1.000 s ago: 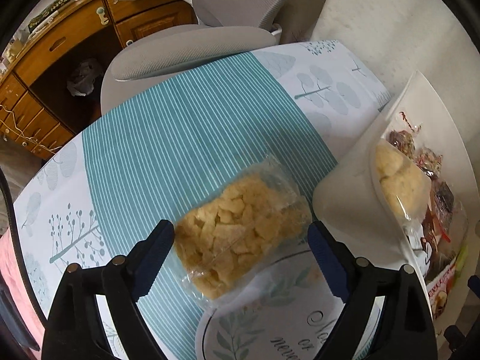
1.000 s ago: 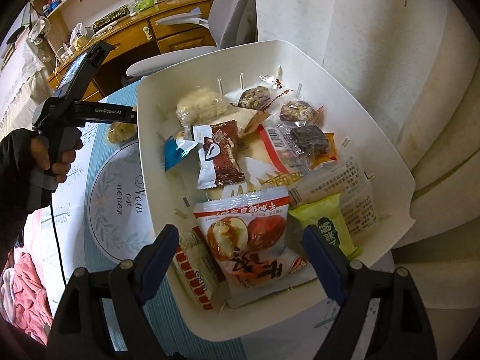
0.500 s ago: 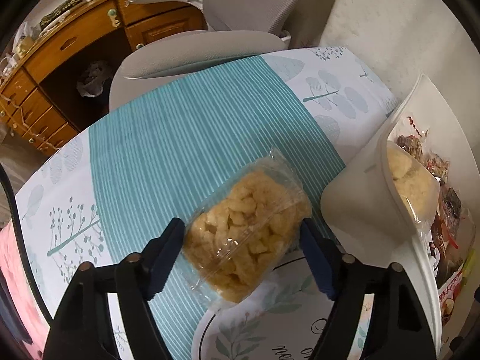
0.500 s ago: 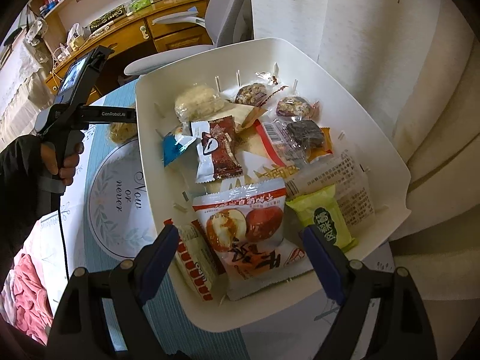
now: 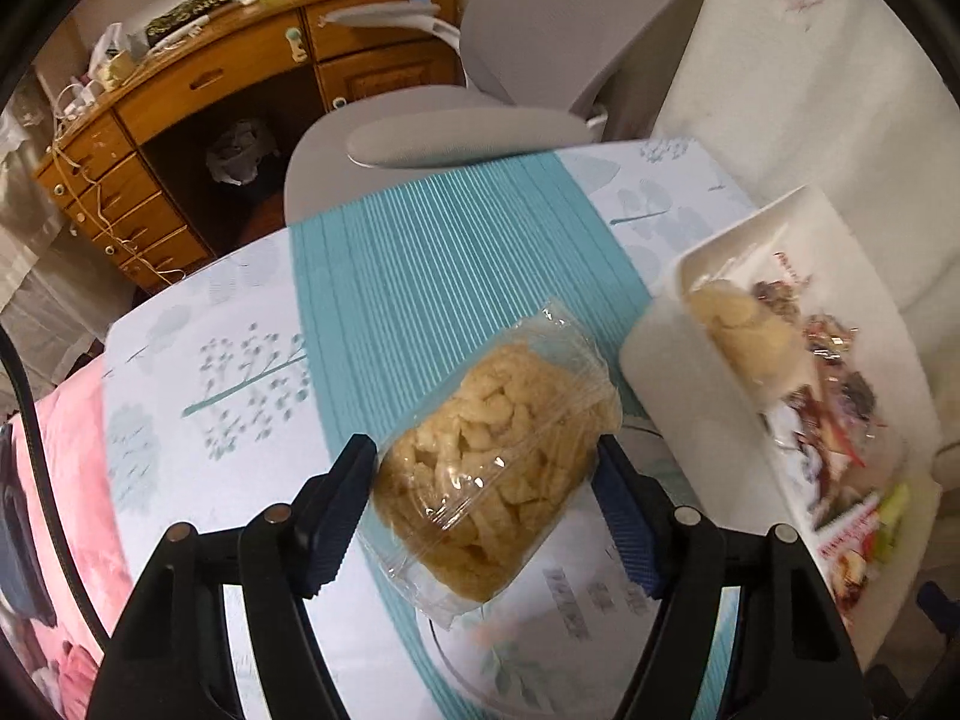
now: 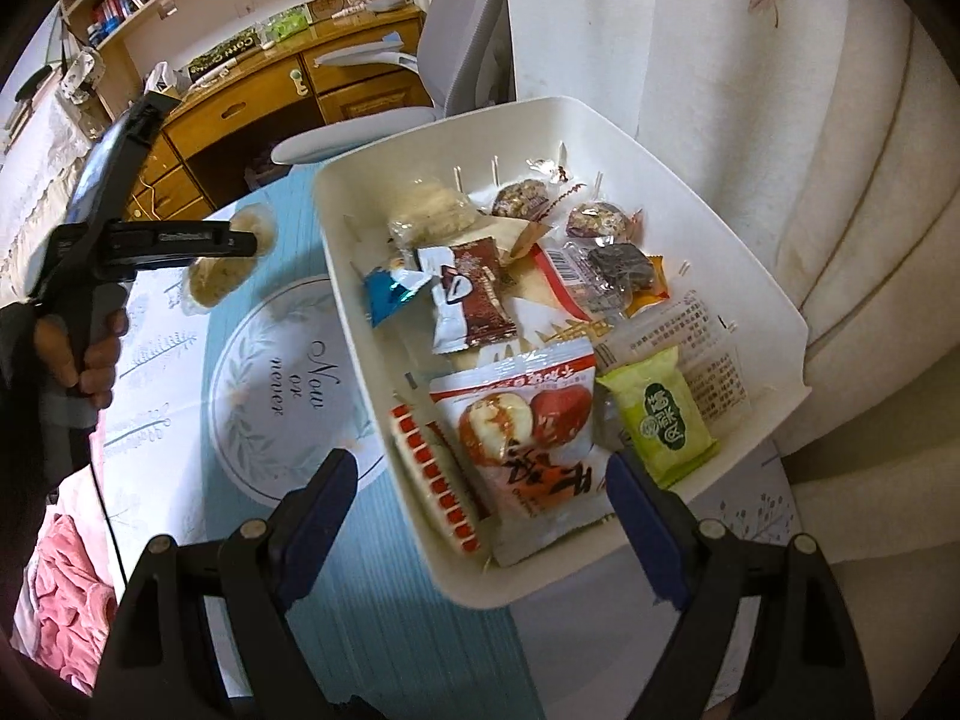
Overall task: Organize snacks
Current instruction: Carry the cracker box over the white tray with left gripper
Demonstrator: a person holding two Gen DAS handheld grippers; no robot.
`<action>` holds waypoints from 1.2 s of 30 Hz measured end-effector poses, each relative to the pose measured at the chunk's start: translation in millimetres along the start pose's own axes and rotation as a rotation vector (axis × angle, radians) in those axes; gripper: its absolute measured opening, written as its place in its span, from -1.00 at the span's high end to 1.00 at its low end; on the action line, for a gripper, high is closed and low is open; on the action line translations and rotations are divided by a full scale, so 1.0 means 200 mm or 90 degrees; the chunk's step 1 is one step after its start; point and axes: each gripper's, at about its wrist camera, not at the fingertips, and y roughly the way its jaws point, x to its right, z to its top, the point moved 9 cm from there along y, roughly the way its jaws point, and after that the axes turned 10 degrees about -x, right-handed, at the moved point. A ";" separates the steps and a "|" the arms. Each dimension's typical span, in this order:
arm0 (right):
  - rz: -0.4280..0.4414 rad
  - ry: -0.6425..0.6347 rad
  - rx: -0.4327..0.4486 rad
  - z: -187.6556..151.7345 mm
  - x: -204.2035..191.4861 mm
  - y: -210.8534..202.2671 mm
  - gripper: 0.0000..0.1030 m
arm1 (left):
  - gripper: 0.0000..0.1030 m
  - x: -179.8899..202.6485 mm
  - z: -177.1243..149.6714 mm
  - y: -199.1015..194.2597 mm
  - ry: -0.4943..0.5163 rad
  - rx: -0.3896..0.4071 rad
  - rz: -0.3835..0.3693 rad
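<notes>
My left gripper (image 5: 486, 498) is shut on a clear bag of yellow crackers (image 5: 498, 468) and holds it lifted off the table, just left of the white snack bin (image 5: 654, 354). The right wrist view shows the same bag (image 6: 225, 264) hanging from the left gripper (image 6: 252, 246) beside the bin (image 6: 360, 312). The bin holds several wrapped snacks, among them a red date packet (image 6: 528, 438) and a green packet (image 6: 660, 420). My right gripper (image 6: 480, 516) is open and empty, hovering over the bin's near corner.
The table wears a teal striped cloth with a round printed mat (image 6: 282, 384). A grey office chair (image 5: 456, 132) stands behind the table, a wooden desk (image 5: 198, 96) beyond it. A white curtain (image 6: 780, 120) hangs right of the bin. Pink fabric (image 5: 66, 480) lies at the left edge.
My left gripper closed on the cracker bag and lifted it off the table, tilting it toward the bin. My right gripper stayed open over the bin's near corner.
</notes>
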 end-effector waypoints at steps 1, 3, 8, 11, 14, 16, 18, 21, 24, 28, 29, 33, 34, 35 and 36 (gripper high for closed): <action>0.001 0.000 0.003 -0.01 -0.01 -0.01 -0.66 | -0.39 0.00 -0.02 -0.04 -0.003 0.003 -0.002; 0.004 0.002 0.012 -0.03 -0.02 -0.04 -0.66 | -0.39 0.00 -0.07 -0.12 -0.010 0.009 -0.006; 0.008 0.000 0.029 -0.08 -0.05 -0.13 -0.66 | -0.39 0.02 -0.20 -0.29 -0.022 0.012 -0.021; 0.007 -0.007 0.038 -0.11 -0.06 -0.17 -0.66 | -0.39 0.05 -0.27 -0.37 -0.025 0.013 -0.024; 0.010 -0.014 0.049 -0.11 -0.05 -0.21 -0.66 | -0.39 0.10 -0.33 -0.43 -0.027 0.011 -0.031; 0.015 -0.020 0.053 -0.10 -0.04 -0.22 -0.66 | -0.39 0.14 -0.36 -0.46 -0.029 0.011 -0.034; 0.024 -0.026 0.056 -0.09 -0.04 -0.23 -0.66 | -0.39 0.19 -0.40 -0.50 -0.030 0.009 -0.039; 0.040 -0.041 0.062 -0.08 -0.02 -0.24 -0.66 | -0.39 0.26 -0.44 -0.55 -0.038 0.002 -0.039; 0.062 -0.067 0.070 -0.05 0.02 -0.25 -0.66 | -0.39 0.33 -0.46 -0.57 -0.051 0.002 -0.028; 0.089 -0.110 0.067 -0.03 0.10 -0.27 -0.67 | -0.39 0.47 -0.49 -0.60 -0.084 0.002 -0.028; 0.096 -0.118 0.065 -0.03 0.12 -0.27 -0.70 | -0.39 0.52 -0.49 -0.61 -0.090 0.002 -0.030; 0.111 -0.165 0.061 -0.02 0.25 -0.28 -0.81 | -0.40 0.71 -0.50 -0.61 -0.109 0.004 -0.024; 0.113 -0.173 0.060 -0.01 0.29 -0.28 -0.81 | -0.40 0.75 -0.50 -0.61 -0.113 0.006 -0.027; 0.116 -0.180 0.060 -0.01 0.31 -0.29 -0.81 | -0.40 0.81 -0.50 -0.62 -0.117 0.008 -0.030; 0.119 -0.186 0.061 0.00 0.35 -0.29 -0.81 | -0.40 0.85 -0.49 -0.62 -0.118 0.010 -0.032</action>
